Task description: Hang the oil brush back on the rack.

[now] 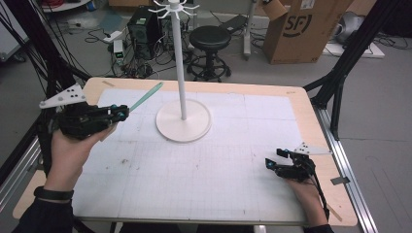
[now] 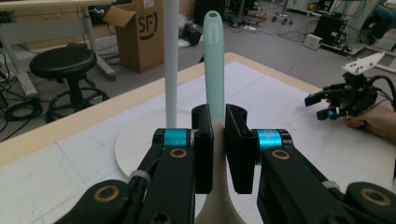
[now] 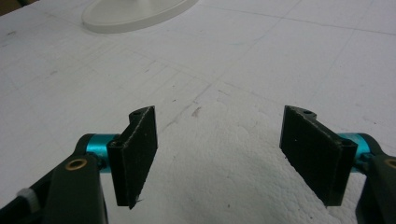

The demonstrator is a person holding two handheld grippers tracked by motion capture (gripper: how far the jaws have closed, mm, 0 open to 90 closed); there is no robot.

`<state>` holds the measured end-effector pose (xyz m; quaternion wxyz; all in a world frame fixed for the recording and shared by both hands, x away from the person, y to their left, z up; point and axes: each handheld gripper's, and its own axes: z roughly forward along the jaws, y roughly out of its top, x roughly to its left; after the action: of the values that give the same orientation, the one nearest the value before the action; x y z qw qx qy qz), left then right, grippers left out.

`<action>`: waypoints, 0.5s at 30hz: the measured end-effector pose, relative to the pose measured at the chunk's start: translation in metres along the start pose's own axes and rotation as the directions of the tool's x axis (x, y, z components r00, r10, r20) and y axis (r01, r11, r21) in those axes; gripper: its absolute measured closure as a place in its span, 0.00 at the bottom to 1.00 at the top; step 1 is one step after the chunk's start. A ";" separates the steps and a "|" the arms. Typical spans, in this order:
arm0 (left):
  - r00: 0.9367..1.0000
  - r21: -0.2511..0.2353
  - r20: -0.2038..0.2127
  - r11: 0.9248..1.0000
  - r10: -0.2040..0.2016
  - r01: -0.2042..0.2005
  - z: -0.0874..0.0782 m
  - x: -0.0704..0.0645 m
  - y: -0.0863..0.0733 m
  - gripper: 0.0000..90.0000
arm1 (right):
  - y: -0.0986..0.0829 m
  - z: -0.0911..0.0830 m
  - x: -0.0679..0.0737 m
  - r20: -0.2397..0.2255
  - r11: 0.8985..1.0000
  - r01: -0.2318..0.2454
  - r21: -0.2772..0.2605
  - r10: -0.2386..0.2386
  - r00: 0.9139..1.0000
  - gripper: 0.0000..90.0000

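Now my left gripper (image 2: 217, 154) clamps the mint spatula (image 2: 214, 70), handle up, near the stand (image 1: 183, 73). Right gripper (image 3: 224, 154) gapes, idle. Best to aim the handle's hole squarely at a hook.

A slim, pale mint-green utensil (image 1: 145, 96) with a long handle sits upper left of centre in the high view, slanting up and to the right above the table. In the left gripper view it stands upright mid-frame, cream at its lower end, a small hole near its rounded tip, pinched between black jaws.
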<state>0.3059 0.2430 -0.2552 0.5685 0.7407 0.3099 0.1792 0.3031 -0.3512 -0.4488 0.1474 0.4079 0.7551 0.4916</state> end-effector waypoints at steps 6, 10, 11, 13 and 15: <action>1.000 -0.005 -0.016 1.000 0.009 -0.009 0.000 0.003 0.023 0.91 | 0.000 0.000 0.000 -0.003 1.000 -0.003 -0.001 0.003 1.000 0.30; 0.999 -0.006 -0.026 1.000 0.021 -0.021 0.000 0.005 0.038 0.91 | 0.000 0.000 0.000 -0.004 1.000 -0.004 -0.001 0.004 1.000 0.30; 0.999 -0.005 -0.025 1.000 0.021 -0.021 -0.001 0.005 0.041 0.91 | 0.000 0.000 0.000 -0.004 1.000 -0.006 -0.002 0.006 1.000 0.30; 0.999 -0.004 -0.033 1.000 0.022 -0.022 -0.001 0.005 0.045 0.91 | 0.000 0.000 0.000 -0.005 1.000 -0.003 -0.001 0.003 1.000 0.30; 0.999 -0.008 -0.032 1.000 0.019 -0.020 -0.001 0.006 0.050 0.91 | 0.000 0.000 0.000 -0.004 1.000 -0.004 -0.001 0.004 1.000 0.30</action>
<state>0.3226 0.2403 -0.2075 0.5648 0.7384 0.3109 0.1977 0.3031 -0.3511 -0.4489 0.1450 0.4084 0.7543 0.4931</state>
